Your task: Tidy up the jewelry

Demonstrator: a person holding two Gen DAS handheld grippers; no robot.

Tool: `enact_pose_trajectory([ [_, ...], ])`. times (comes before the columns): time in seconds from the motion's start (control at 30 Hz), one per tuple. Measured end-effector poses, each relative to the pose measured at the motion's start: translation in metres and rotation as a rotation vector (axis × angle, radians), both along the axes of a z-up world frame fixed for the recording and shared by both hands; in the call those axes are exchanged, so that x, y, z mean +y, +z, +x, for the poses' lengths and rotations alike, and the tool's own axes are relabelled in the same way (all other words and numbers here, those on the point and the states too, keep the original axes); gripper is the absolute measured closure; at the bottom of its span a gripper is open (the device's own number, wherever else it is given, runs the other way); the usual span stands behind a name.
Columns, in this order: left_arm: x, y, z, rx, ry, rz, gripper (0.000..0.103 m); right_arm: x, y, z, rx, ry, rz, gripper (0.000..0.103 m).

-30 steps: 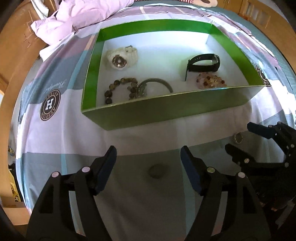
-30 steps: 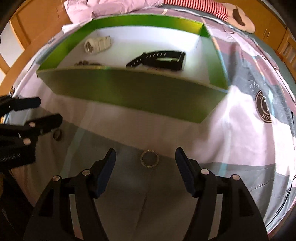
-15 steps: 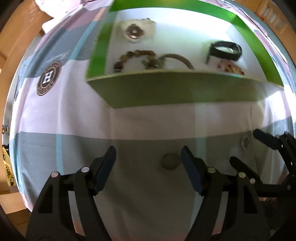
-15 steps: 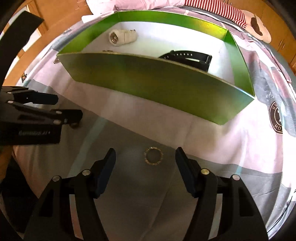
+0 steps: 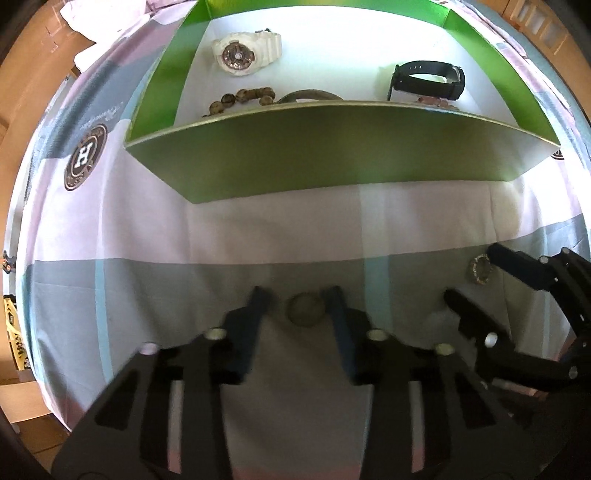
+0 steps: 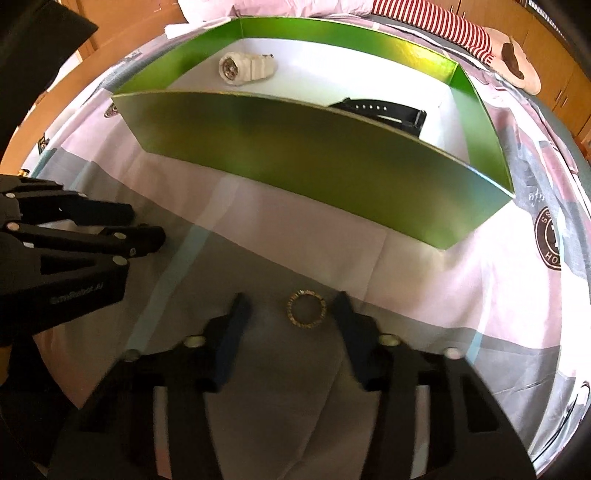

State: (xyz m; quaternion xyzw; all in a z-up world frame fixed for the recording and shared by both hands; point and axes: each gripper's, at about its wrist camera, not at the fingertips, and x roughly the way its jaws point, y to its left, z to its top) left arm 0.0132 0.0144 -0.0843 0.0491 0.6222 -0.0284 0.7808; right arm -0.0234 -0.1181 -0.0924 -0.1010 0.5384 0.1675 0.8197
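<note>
A green box (image 5: 332, 162) with a white floor stands on the bedsheet and holds a white watch (image 5: 245, 53), a black watch (image 5: 428, 79), a brown bead bracelet (image 5: 240, 98) and other bands. My left gripper (image 5: 297, 302) is open, its fingers narrowed around a round dull ring or coin (image 5: 306, 309) lying on the sheet. My right gripper (image 6: 291, 306) is open with a small sparkly ring (image 6: 306, 308) lying between its fingertips. The sparkly ring also shows in the left wrist view (image 5: 481, 269). The box (image 6: 314, 147) stands just beyond both.
The bedsheet (image 5: 258, 229) is pink, grey and pale blue with round brown logos (image 5: 85, 157). A pink quilt and a striped cloth (image 6: 436, 22) lie behind the box. Wooden furniture rings the bed. The left gripper appears at the left in the right wrist view (image 6: 110, 236).
Both grippers have moved lower and closer to the sheet. The left fingers have narrowed around the round piece. The right fingers have come level with the sparkly ring.
</note>
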Motion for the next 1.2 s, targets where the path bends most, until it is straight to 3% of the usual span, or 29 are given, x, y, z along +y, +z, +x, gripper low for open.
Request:
enact_pose_trajectory([
  [0.03,0.0,0.001,0.0,-0.002,-0.004,0.0,0.083,0.0,0.0,0.001,-0.003,-0.003,0.001,0.069],
  [0.13,-0.002,0.003,0.0,-0.007,-0.009,0.002,0.083,-0.001,0.001,0.002,-0.006,-0.023,0.02,0.076],
  [0.43,0.011,0.01,0.0,-0.034,-0.008,-0.018,0.082,-0.017,0.001,0.01,-0.035,-0.1,0.036,0.077],
  [0.5,0.008,0.01,0.006,-0.025,-0.013,-0.008,0.082,-0.017,0.002,0.009,-0.028,-0.097,0.036,0.074],
  [0.57,0.003,0.009,0.005,-0.027,-0.018,0.001,0.082,-0.016,0.005,0.008,-0.016,-0.091,0.053,0.058],
  [0.6,0.003,0.01,0.006,-0.028,-0.019,0.004,0.081,-0.014,0.005,0.007,-0.016,-0.085,0.054,0.057],
  [0.73,-0.001,0.009,0.006,-0.026,-0.023,0.016,0.078,-0.007,0.0,0.003,-0.027,-0.062,0.002,0.057],
  [1.2,-0.004,0.005,0.003,-0.027,-0.027,0.03,0.069,-0.004,-0.001,0.002,-0.038,-0.053,-0.02,0.057],
])
